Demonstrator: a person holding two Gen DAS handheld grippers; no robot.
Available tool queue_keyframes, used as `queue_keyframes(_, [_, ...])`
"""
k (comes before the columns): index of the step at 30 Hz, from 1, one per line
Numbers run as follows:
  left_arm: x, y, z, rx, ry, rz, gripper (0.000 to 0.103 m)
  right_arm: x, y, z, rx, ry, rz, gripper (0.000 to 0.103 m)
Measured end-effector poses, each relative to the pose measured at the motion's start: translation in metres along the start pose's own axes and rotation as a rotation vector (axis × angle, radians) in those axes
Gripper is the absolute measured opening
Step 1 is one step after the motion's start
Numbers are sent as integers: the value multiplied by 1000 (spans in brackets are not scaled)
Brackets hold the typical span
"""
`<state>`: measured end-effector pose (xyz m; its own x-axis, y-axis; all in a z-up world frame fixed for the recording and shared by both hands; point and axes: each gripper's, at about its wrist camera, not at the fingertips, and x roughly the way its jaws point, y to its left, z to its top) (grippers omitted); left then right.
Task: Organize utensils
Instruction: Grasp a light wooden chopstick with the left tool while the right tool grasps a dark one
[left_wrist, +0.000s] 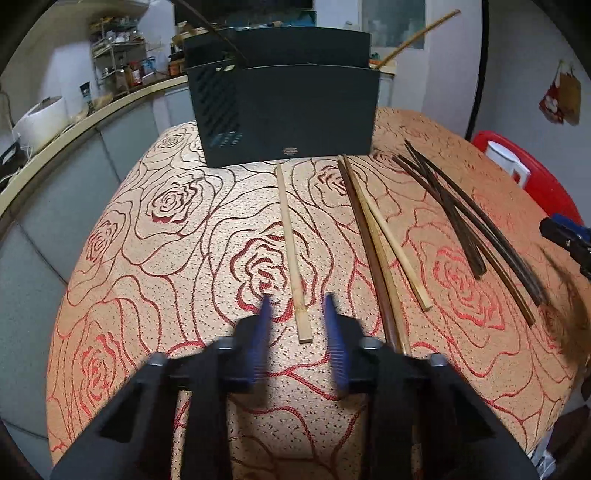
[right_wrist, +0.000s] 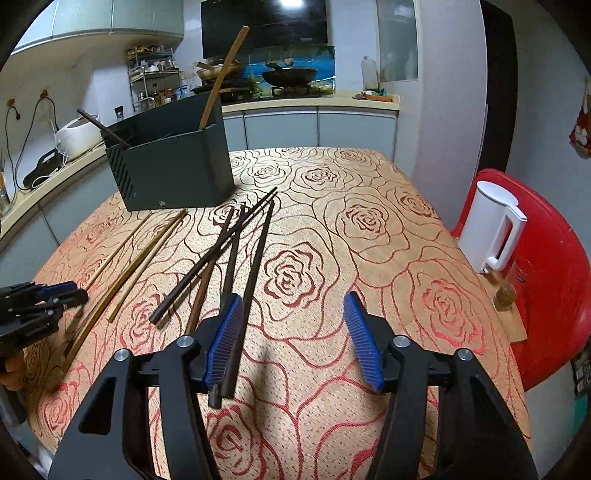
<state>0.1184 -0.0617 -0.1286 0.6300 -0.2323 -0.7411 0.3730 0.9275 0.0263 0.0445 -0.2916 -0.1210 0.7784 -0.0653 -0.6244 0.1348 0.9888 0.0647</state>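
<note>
A dark utensil holder (left_wrist: 288, 110) (right_wrist: 173, 166) stands at the table's far side with a light chopstick (right_wrist: 225, 74) and a dark one (right_wrist: 99, 125) leaning in it. My left gripper (left_wrist: 297, 299) straddles the near end of a single light chopstick (left_wrist: 291, 240); a gap shows on both sides and the fingers are blurred. To its right lie a few light and brown chopsticks (left_wrist: 373, 229). My right gripper (right_wrist: 291, 325) stands open over the near ends of several dark chopsticks (right_wrist: 236, 251), two of which lie along its left pad (right_wrist: 221, 339).
The rose-patterned tablecloth (right_wrist: 369, 221) covers the table. A white kettle (right_wrist: 487, 229) sits on a red chair (right_wrist: 554, 277) off the right edge. A kitchen counter (left_wrist: 74, 129) with a rice cooker (right_wrist: 77, 136) runs along the left.
</note>
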Motion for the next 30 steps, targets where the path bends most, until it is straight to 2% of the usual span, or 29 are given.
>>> queue_keyframes(1, [0,0,0,1,0,4,9,0,0,-2,-5,8,1,49])
queue_keyframes(7, [-3,4,-5,-4,3,22,7,6,9,-18,-43,65,27,36])
queue_keyframes(13, [-8,13,-8,-20,4,31,7,10,19,-19,-43,65,63,35])
queue_keyframes(15, [-8,16,-8,-30,5,30,7,12,25,-18,-60,66,58,35])
queue_keyframes(17, [-8,17,-8,-35,7,27,7,18,26,-18,-66,88,46,29])
queue_keyframes(25, [-10,15,-11,-33,4,28,7,18,31,-25,-102,106,41,27])
queue_keyframes(30, [-12,14,-14,-27,-2,30,7,16,32,-28,-106,88,33,11])
